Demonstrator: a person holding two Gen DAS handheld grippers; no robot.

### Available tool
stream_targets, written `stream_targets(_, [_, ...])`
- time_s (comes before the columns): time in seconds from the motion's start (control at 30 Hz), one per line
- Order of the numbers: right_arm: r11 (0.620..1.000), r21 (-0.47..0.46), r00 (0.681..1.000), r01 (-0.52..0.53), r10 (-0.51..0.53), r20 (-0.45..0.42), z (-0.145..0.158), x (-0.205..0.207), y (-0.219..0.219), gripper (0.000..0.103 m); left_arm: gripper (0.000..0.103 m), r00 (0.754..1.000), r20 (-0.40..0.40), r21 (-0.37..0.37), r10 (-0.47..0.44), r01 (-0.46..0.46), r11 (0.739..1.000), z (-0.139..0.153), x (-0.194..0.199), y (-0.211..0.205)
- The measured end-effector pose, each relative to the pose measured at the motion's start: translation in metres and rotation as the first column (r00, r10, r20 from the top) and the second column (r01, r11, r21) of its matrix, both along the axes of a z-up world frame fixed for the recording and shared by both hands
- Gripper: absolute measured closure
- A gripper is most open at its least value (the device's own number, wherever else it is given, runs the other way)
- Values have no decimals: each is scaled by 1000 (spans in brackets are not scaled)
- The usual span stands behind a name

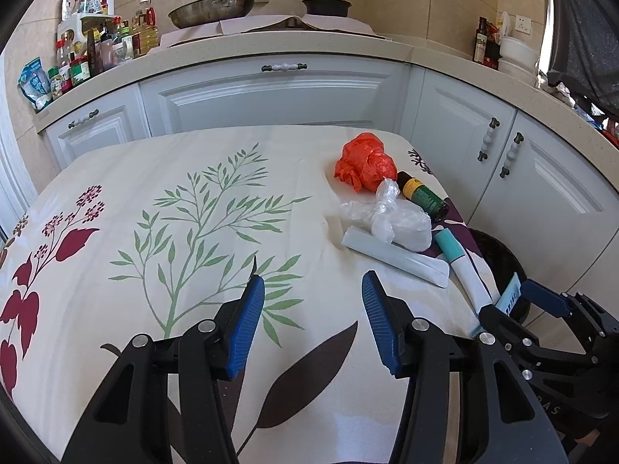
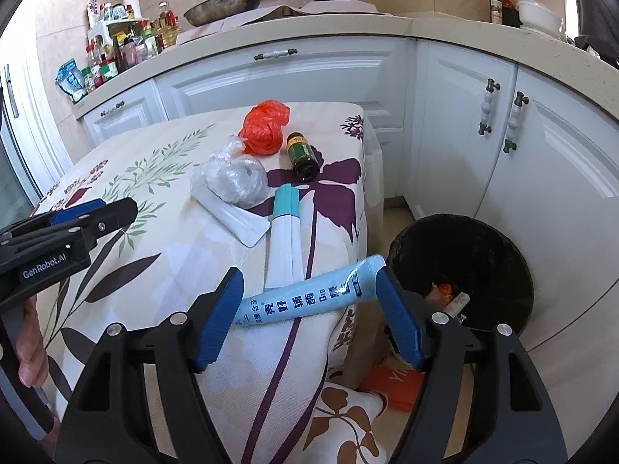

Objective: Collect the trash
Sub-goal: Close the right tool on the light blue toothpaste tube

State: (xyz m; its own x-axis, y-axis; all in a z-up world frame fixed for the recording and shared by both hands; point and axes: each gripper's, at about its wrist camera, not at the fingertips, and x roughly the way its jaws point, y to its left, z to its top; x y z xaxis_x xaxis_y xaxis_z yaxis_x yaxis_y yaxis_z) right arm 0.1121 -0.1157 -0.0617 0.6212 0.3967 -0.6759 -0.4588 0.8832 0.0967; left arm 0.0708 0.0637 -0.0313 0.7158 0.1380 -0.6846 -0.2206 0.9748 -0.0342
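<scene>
My right gripper (image 2: 309,315) has a light blue tube (image 2: 305,299) crosswise between its jaws, ends near both pads; whether they still pinch I cannot tell. Just beyond, to its right, sits the black bin (image 2: 460,263), so a drop should land there. My left gripper (image 1: 313,319) is released, empty, waiting; farther ahead lie more tubes, a wrap (image 2: 236,181), a bottle (image 2: 302,154), a red bag (image 2: 265,127)
</scene>
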Motion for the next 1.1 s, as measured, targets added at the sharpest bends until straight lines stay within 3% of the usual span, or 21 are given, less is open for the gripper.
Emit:
stream_targets(0.27, [1000,-24,1000,-6,6,-18,-6,2,4,37,51,1000,-6,-5,-1,1,1000,-3,2,-1])
stream_targets(0.5, [1000,-18,1000,-14,14,-18,-7,1,4,59,51,1000,-14,-9,-3,3,1000,-7,3,1])
stream_targets(0.83, [999,-32,1000,3,-2,9,-5,1,3,80,51,1000,-21,-14,3,-4,1000,-10,2,4])
stream_targets(1.1, [1000,-14,999,9,-9,38,0,-2,1,81,51,1000,-24,-16,5,-6,1000,-12,2,6])
